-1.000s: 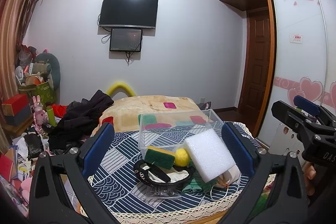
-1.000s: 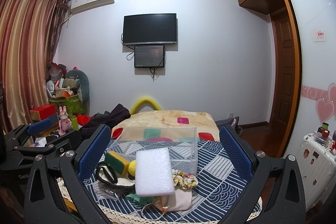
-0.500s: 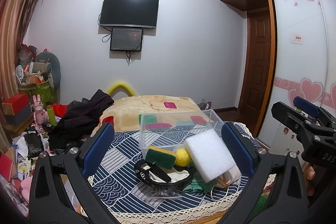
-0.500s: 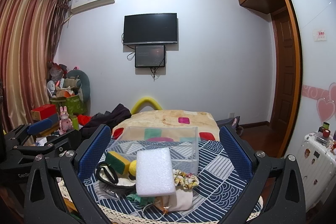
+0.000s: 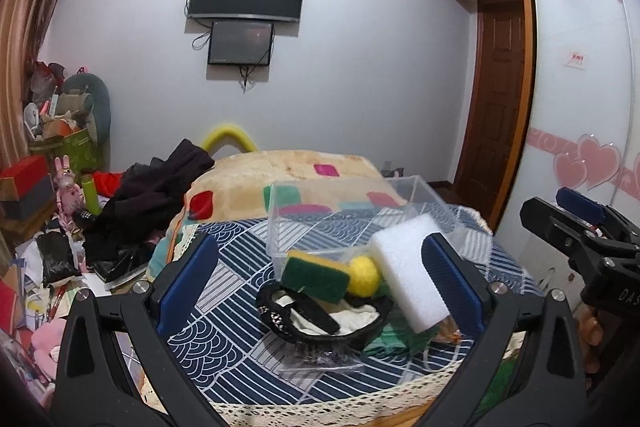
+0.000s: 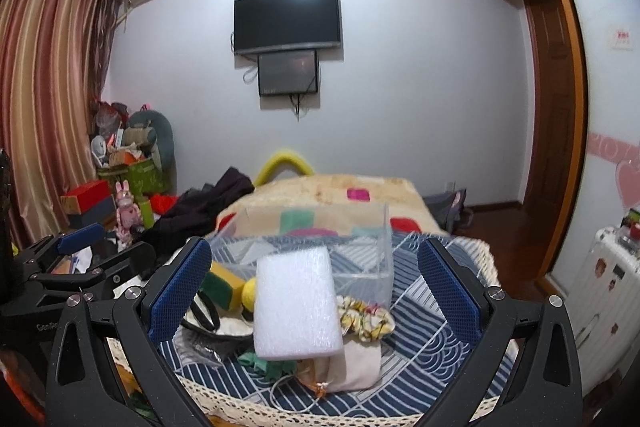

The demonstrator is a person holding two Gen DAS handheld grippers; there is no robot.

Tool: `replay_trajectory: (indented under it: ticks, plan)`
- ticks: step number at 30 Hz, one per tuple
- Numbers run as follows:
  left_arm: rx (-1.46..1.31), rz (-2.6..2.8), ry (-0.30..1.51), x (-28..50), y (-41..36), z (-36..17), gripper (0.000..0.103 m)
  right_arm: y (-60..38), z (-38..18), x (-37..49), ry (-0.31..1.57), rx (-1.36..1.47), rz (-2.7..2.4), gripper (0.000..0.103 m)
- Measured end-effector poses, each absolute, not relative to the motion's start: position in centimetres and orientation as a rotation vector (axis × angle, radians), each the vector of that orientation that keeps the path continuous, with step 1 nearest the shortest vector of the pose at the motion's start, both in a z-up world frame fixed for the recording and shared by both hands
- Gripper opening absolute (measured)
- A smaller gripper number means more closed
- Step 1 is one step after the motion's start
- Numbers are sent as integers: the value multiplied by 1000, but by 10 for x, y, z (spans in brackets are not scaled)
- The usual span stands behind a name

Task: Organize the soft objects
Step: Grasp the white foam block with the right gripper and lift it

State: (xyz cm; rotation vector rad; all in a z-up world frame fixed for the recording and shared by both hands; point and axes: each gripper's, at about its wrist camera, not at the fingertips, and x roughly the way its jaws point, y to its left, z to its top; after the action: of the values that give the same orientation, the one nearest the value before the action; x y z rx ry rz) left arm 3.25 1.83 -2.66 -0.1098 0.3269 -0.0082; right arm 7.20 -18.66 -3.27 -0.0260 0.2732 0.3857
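A pile of soft things lies on a table with a blue patterned cloth [image 5: 224, 343]. A white foam block [image 5: 408, 275] [image 6: 296, 307] leans on top. Beside it are a green and yellow sponge [image 5: 316, 277] [image 6: 220, 285], a yellow ball [image 5: 362, 275] [image 6: 249, 293], a floral scrunchie [image 6: 366, 319], a beige pouch [image 6: 356, 367] and green cloth [image 6: 268, 363]. A clear plastic box [image 5: 352, 215] [image 6: 320, 251] stands empty behind them. My left gripper [image 5: 320, 287] is open and empty in front of the pile. My right gripper [image 6: 316, 291] is open and empty, also short of the pile.
A black basket [image 5: 320, 323] with white cloth holds up the sponge. A bed with a beige blanket [image 5: 288, 171] and dark clothes [image 5: 156, 195] lies behind the table. Clutter fills the floor at the left [image 5: 48, 227]. A white suitcase [image 6: 608, 307] stands at the right.
Both views have shifted only slightly. The objects on the table have not moved and both grippers stay open.
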Motion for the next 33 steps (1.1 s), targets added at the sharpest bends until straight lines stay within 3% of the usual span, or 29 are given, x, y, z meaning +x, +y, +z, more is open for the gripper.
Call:
replay_trajectory:
  ticks: [4, 24, 26, 28, 30, 33]
  plan:
    - [-101, 6, 362, 47, 20, -41, 86, -181, -46, 85, 335, -41, 399, 103]
    - [-81, -61, 610, 122, 15, -111, 84, -168, -102, 129, 589, -126, 446, 102]
    - [-83, -55, 617, 127, 16, -115, 84, -169, -103, 129, 591, -135, 438, 98]
    - [-89, -50, 615, 129, 17, -116, 75, -169, -102, 131, 597, -137, 436, 81]
    - [-97, -49, 609, 130, 20, -116, 67, -174, -102, 133, 604, -128, 442, 81]
    - [-106, -54, 608, 129, 23, -116, 65, -179, -100, 130, 590, -119, 442, 81]
